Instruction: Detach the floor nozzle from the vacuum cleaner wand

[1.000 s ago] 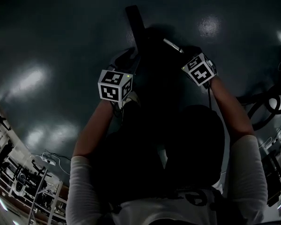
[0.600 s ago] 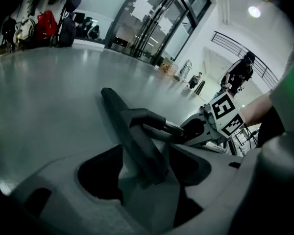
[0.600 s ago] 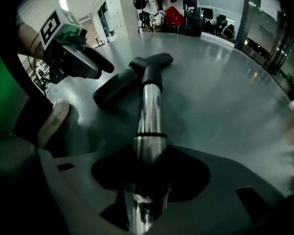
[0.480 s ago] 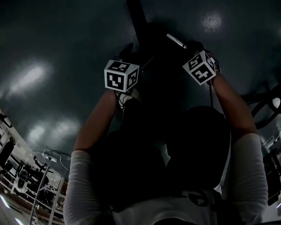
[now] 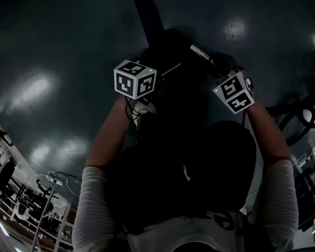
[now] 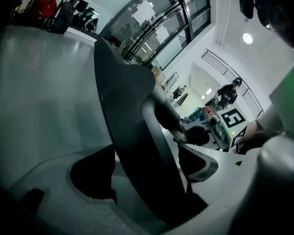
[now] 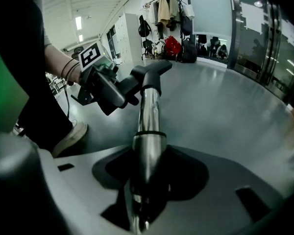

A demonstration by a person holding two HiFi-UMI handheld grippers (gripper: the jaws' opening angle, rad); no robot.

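The black floor nozzle [image 5: 149, 20] lies on the dark floor at the top of the head view. Its chrome wand [image 5: 199, 52] runs back toward my right gripper [image 5: 220, 70]. In the right gripper view the wand [image 7: 148, 126] passes between the jaws of my right gripper [image 7: 142, 199], which is shut on it, and leads to the nozzle [image 7: 152, 72]. My left gripper [image 6: 144, 170] has the nozzle's black neck [image 6: 132, 131] between its jaws. Those jaws are opening and stand wide. My left gripper [image 7: 103, 89] sits just left of the neck.
My shoe [image 7: 71, 136] stands on the floor left of the wand. Coiled cables or a hose [image 5: 299, 114] lie at the right. Coats and bags [image 7: 171, 45] hang at the far wall, and glass doors [image 7: 264, 33] stand at the right.
My right gripper has drawn back toward me with the wand. The left gripper has shifted forward along the nozzle's neck and a little left.
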